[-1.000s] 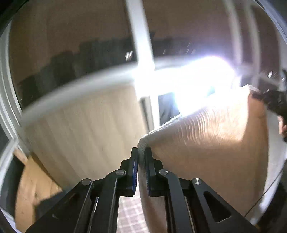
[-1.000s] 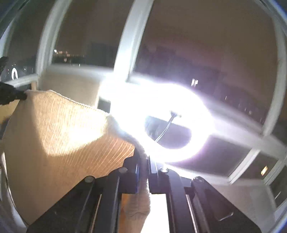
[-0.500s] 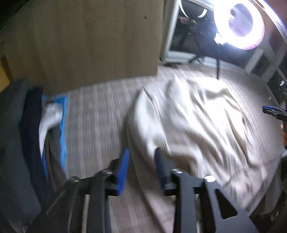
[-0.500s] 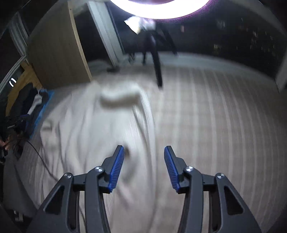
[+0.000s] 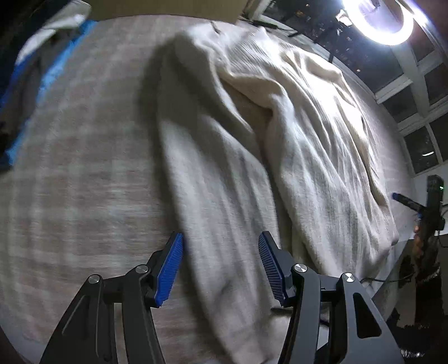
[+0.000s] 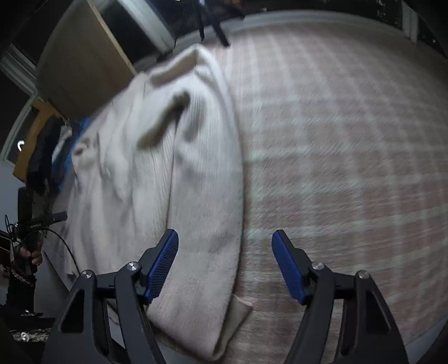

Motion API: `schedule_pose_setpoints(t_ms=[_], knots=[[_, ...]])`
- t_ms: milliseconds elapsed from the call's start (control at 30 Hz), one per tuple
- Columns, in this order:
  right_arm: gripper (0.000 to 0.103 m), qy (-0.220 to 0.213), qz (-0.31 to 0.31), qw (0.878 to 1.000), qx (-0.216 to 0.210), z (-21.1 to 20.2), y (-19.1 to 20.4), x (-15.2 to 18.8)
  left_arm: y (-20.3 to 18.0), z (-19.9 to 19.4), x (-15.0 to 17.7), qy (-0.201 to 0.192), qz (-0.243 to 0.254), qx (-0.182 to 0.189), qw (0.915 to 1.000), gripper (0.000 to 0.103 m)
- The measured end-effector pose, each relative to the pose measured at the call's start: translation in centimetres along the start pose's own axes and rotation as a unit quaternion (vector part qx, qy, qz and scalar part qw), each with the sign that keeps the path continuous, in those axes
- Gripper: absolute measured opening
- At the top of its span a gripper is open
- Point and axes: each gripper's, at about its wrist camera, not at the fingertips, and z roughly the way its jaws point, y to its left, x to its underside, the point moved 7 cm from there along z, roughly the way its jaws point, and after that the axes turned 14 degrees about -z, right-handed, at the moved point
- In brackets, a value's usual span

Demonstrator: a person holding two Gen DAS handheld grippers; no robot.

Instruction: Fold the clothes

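Both grippers have let go since 1 s ago: back then each was pinched on a corner of the cream knit sweater (image 5: 280, 134), held up vs the window; half a sec ago the jaws were parting over it, and now it lies on the plaid cloth surface (image 5: 84, 156) w/ both sets of jaws spread wide, holding nothing.

Left gripper (image 5: 221, 268) hovers over the garment's near edge, lower centre of the left view; a long strip of knit, prob. a sleeve or side edge, runs up between the blue pads toward upper centre. Right gripper (image 6: 225, 263) hangs over the opposite edge: its left pad sits over the fabric, its right pad over bare plaid.

Progress, my read: spread-out stage only. Sweater is laid down but rumpled, lots of ridges across the body, one flap turned over near the upper part of the right view, a corner poking out at lower centre. No neat fold yet; smoothing, sleeves in and body folds all remain.

Upper left of the left view: a pile of other clothes (image 5: 42, 39) on something blue. Ring light (image 5: 383, 22) glares upper right.

Writing/brands: none legible; frames are motion-blurred.
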Motion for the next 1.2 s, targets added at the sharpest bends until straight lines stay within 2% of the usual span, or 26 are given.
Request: schedule_pose_setpoints(t_ms=[33, 100, 133, 167, 200, 233, 267, 367, 433, 467, 533, 567, 600, 633, 700, 767, 800, 833, 933, 1033, 1133, 1200], knots=[[0.068, 0.006, -0.001, 1.000, 0.002, 0.3, 0.1, 0.2, -0.4, 0.1, -0.1, -0.009, 0.008, -0.006, 0.9999, 0.050], [0.069, 0.009, -0.004, 1.000, 0.003, 0.9, 0.2, 0.4, -1.3, 0.6, -0.1, -0.012, 0.024, -0.012, 0.9996, 0.032], [0.064, 0.005, -0.007, 1.000, 0.000, 1.1, 0.5, 0.2, -1.6, 0.6, -0.2, -0.013, 0.027, -0.008, 0.9995, 0.013], [0.054, 0.001, -0.010, 1.000, -0.002, 1.2, 0.8, 0.0, -1.7, 0.4, -0.4, -0.013, 0.025, -0.002, 0.9996, 0.005], [0.013, 0.003, -0.012, 1.000, -0.007, 1.4, 1.0, -0.2, -1.8, 0.2, -0.6, -0.014, 0.024, 0.003, 0.9996, 0.005], [0.004, 0.006, -0.014, 1.000, -0.012, 1.6, 1.3, -0.4, -1.8, -0.3, -0.8, -0.021, 0.022, 0.003, 0.9995, 0.005], [0.004, 0.003, -0.017, 1.000, -0.001, 1.4, 1.3, -0.6, -1.8, -0.8, -1.1, -0.028, 0.020, 0.003, 0.9994, 0.005], [0.004, -0.045, -0.016, 0.999, 0.015, -1.8, 1.0, -2.3, -0.7, -5.1, -2.8, -0.076, 0.012, -0.002, 0.9970, 0.005], [0.004, -0.086, -0.006, 0.995, 0.057, -5.3, -0.5, -3.3, 1.1, -8.3, -4.2, -0.115, 0.005, -0.031, 0.9929, 0.005], [0.004, -0.091, 0.008, 0.990, 0.107, -7.0, -2.0, -3.6, 2.3, -9.7, -4.9, -0.134, 0.000, -0.059, 0.9892, 0.008], [0.006, -0.102, 0.036, 0.972, 0.207, -10.6, -5.1, -4.0, 5.3, -11.8, -6.3, -0.147, -0.016, -0.132, 0.9801, 0.009], [0.008, -0.098, 0.039, 0.973, 0.203, -11.3, -5.4, -4.2, 6.2, -12.6, -6.9, -0.154, -0.024, -0.152, 0.9760, 0.010], [0.014, -0.094, 0.042, 0.975, 0.198, -12.1, -5.6, -4.4, 7.2, -14.0, -6.9, -0.162, -0.028, -0.156, 0.9740, 0.010], [0.033, -0.090, 0.045, 0.976, 0.193, -12.8, -5.8, -4.6, 8.0, -15.3, -6.6, -0.168, -0.029, -0.157, 0.9727, 0.011], [0.049, -0.090, 0.035, 0.979, 0.177, -13.6, -5.0, -5.3, 7.8, -17.2, -6.1, -0.183, -0.024, -0.149, 0.9714, 0.014], [0.058, -0.098, 0.017, 0.990, 0.096, -12.7, -2.6, -6.3, 6.6, -17.8, -5.7, -0.186, -0.013, -0.115, 0.9757, 0.024], [0.060, -0.102, 0.008, 0.993, 0.055, -12.3, -1.5, -6.8, 5.8, -17.6, -5.2, -0.179, -0.006, -0.089, 0.9798, 0.026], [0.060, -0.100, 0.008, 0.995, 0.018, -11.0, -0.6, -7.5, 4.4, -16.2, -4.8, -0.164, 0.005, -0.066, 0.9842, 0.027], [0.060, -0.080, -0.003, 0.996, -0.031, -5.5, 1.1, -9.6, 0.2, -11.1, -3.3, -0.110, 0.032, -0.009, 0.9934, 0.027], [0.060, -0.032, 0.011, 0.997, -0.070, 2.1, 1.5, -12.1, -2.7, -5.9, -1.1, -0.059, 0.047, 0.013, 0.9970, 0.027], [0.060, 0.007, 0.023, 0.997, -0.071, 7.3, 1.6, -13.8, -4.0, -2.2, 1.2, -0.012, 0.049, 0.022, 0.9985, 0.027], [0.060, 0.010, 0.040, 0.997, -0.068, 8.8, 1.2, -14.6, -4.4, -1.1, 2.8, 0.004, 0.054, 0.018, 0.9984, 0.027]])
